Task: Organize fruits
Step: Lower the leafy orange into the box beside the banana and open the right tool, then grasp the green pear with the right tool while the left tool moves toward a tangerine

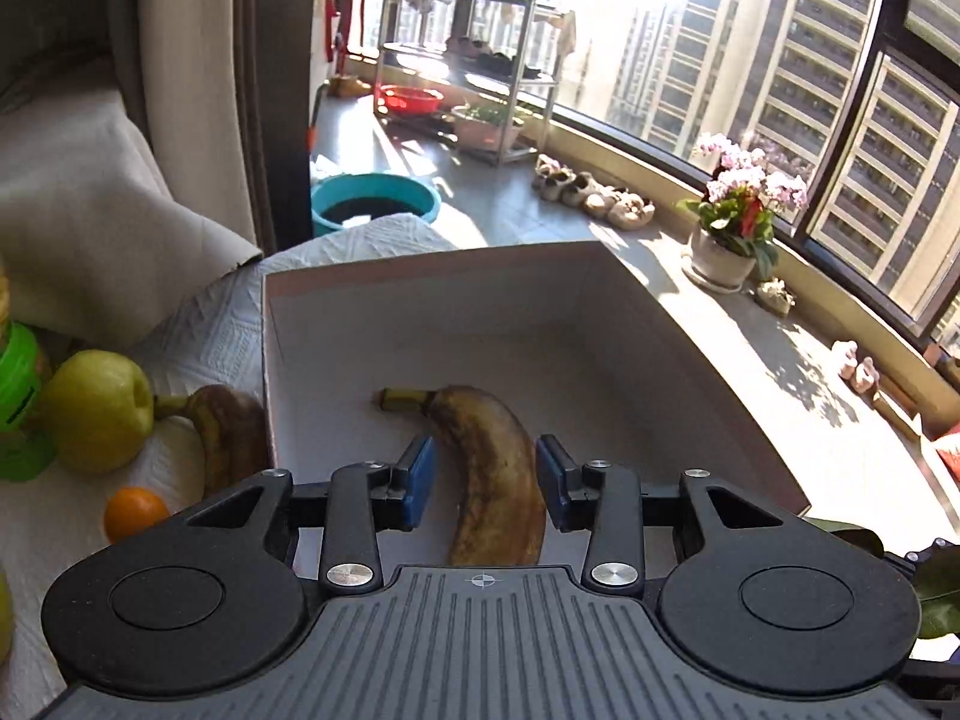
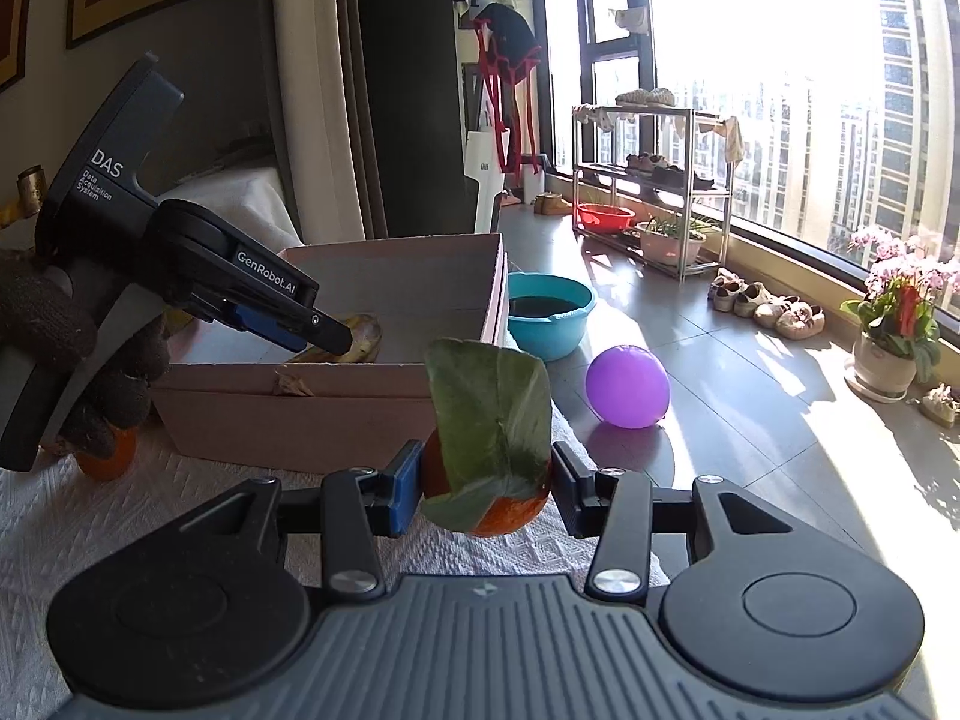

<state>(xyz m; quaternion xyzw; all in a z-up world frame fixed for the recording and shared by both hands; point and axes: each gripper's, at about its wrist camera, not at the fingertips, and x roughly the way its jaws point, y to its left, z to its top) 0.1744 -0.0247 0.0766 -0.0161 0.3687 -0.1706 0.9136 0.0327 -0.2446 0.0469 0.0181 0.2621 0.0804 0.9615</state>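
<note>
— The box (image 1: 600, 324) looks like matt cardboard, its near edge torn and rough. The cloth (image 2: 120, 516) under it?

— White, with a quilted, embossed weave. The banana (image 1: 492, 468) has dull, brown-mottled skin.

— And the left tool (image 1: 486, 474)?

— Matt black plastic, ribbed, with shiny metal screws. The orange (image 2: 510, 510) is glossy, its leaf (image 2: 492, 414) smooth.

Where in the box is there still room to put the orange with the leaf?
The box holds only one banana, lying near the front between the left gripper's pads. The floor is bare behind the banana up to the back wall, and to its right. Outside, left of the box, it is crowded: a yellow apple, another banana, a small orange.
</note>
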